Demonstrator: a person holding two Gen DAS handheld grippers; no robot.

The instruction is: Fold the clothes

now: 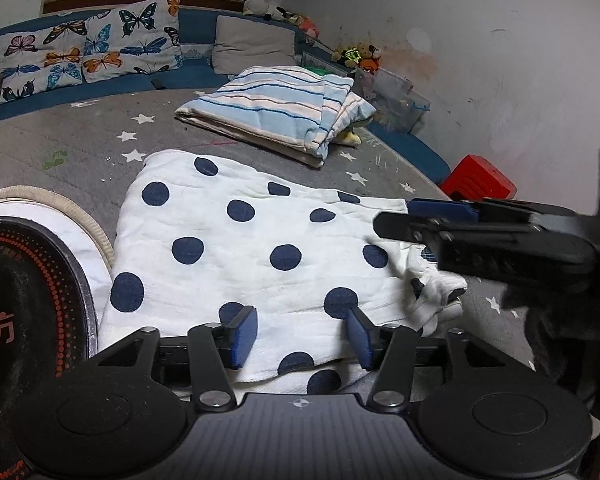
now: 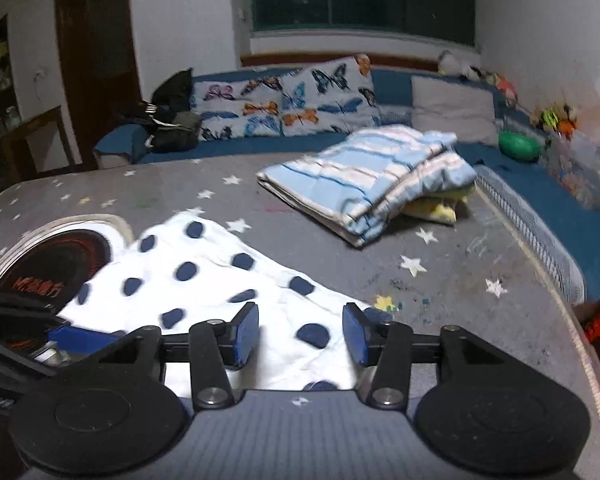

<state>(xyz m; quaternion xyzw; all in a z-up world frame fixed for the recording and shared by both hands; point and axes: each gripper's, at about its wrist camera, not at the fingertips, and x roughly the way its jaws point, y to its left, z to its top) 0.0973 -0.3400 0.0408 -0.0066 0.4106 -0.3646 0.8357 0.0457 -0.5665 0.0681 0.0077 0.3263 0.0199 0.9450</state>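
1. One white cloth with navy dots [image 1: 240,248] lies flat near the bed's [image 1: 60,136] front edge, beside one black round mat [image 1: 24,304].
2. One striped folded blanket [image 1: 276,108] sits farther back (toward the right edge).
3. Left gripper [image 1: 300,336]: jaws wide apart, holding nothing, over the cloth.
4. Right gripper [image 2: 300,334]: likewise spread, empty.
5. Two butterfly pillows [image 1: 88,48] line the far edge.

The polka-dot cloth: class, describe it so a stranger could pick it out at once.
Start at the grey star-printed mat covering the surface. Near its front edge, just beyond the left tool, lies the polka-dot cloth. It is white with large navy dots, unlike the blue-striped folded bundle farther back.
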